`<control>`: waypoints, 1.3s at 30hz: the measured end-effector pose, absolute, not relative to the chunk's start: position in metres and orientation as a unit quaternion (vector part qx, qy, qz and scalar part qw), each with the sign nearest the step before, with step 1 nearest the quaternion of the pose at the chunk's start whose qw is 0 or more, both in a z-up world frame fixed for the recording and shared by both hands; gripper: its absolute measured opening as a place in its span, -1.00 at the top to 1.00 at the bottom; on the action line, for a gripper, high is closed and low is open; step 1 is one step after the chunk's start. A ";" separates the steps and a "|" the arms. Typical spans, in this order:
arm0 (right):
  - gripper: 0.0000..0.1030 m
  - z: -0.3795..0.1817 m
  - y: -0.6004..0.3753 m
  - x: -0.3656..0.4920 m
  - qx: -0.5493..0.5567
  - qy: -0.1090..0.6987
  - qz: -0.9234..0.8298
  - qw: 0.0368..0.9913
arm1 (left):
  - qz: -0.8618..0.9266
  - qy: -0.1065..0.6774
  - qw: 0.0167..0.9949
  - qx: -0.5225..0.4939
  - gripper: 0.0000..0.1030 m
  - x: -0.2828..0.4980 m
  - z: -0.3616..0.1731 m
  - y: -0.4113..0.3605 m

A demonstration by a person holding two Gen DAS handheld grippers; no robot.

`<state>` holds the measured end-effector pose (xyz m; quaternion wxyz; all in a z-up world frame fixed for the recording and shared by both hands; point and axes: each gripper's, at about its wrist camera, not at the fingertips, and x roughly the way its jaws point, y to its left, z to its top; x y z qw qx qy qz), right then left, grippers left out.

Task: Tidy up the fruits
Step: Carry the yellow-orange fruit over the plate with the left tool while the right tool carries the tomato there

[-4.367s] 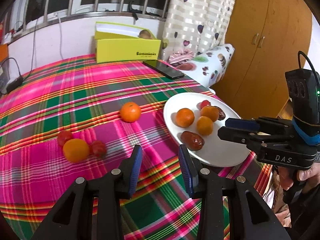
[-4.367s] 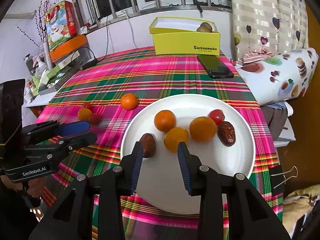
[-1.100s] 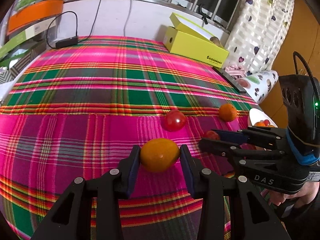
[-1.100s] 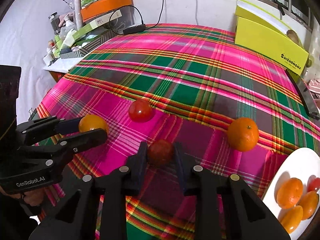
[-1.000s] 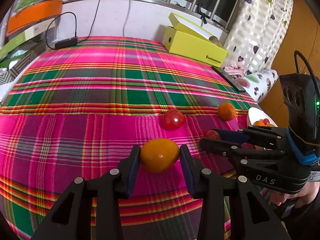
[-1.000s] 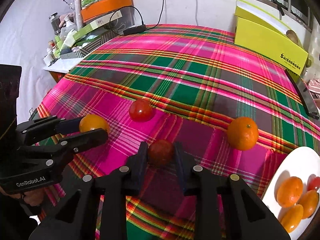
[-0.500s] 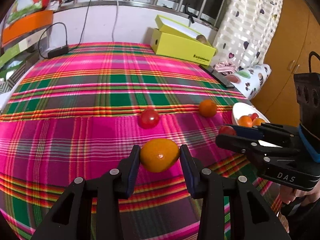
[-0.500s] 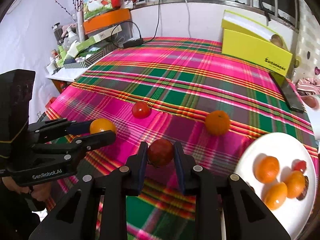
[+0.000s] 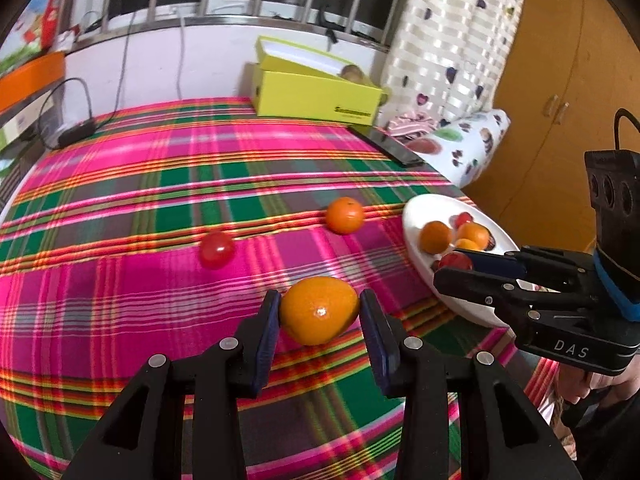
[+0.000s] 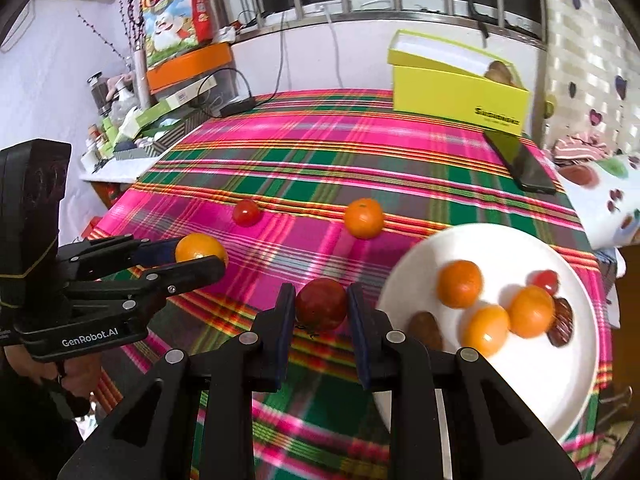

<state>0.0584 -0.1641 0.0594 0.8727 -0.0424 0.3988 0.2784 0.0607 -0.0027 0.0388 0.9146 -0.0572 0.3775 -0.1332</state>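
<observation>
The left gripper (image 9: 319, 312) is squeezing an orange (image 9: 319, 309), and the right gripper (image 10: 321, 306) is squeezing a dark red fruit (image 10: 321, 305), maybe a tomato. Both fruits are hanging above the plaid bench (image 9: 120, 280). The white plate (image 10: 568, 392) is lying just to the right of the right gripper, so that hand is nearer; the left one is farther off. Both grippers are pointing forward and down. A tangerine (image 9: 344, 215) and a small tomato (image 9: 216, 249) are waiting on the cloth.
</observation>
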 end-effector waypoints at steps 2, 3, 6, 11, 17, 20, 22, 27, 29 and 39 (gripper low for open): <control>0.47 0.061 -0.172 0.056 -0.039 0.398 0.272 0.875 | -0.142 0.377 0.914 -0.053 0.05 0.061 0.040 -0.010; 0.47 0.061 -0.176 0.055 -0.037 0.397 0.268 0.877 | -0.147 0.377 0.913 -0.049 0.05 0.061 0.041 -0.015; 0.47 0.063 -0.189 0.052 -0.032 0.395 0.257 0.882 | -0.158 0.375 0.913 -0.041 0.05 0.062 0.044 -0.026; 0.47 0.066 -0.210 0.050 -0.023 0.391 0.237 0.889 | -0.176 0.373 0.911 -0.028 0.05 0.065 0.047 -0.043; 0.47 0.065 -0.236 0.049 -0.011 0.390 0.210 0.896 | -0.200 0.374 0.906 -0.014 0.05 0.070 0.048 -0.064; 0.47 0.063 -0.247 0.049 -0.007 0.393 0.198 0.898 | -0.212 0.375 0.902 -0.009 0.05 0.071 0.047 -0.075; 0.47 0.061 -0.255 0.049 -0.003 0.396 0.188 0.899 | -0.220 0.376 0.900 -0.005 0.05 0.072 0.047 -0.082; 0.47 0.057 -0.273 0.049 0.006 0.401 0.169 0.900 | -0.237 0.378 0.895 0.005 0.05 0.074 0.046 -0.098; 0.47 0.057 -0.278 0.049 0.008 0.401 0.163 0.901 | -0.244 0.378 0.893 0.008 0.05 0.075 0.045 -0.105; 0.47 0.051 -0.296 0.054 0.017 0.408 0.146 0.901 | -0.281 0.385 0.879 0.026 0.05 0.074 0.039 -0.136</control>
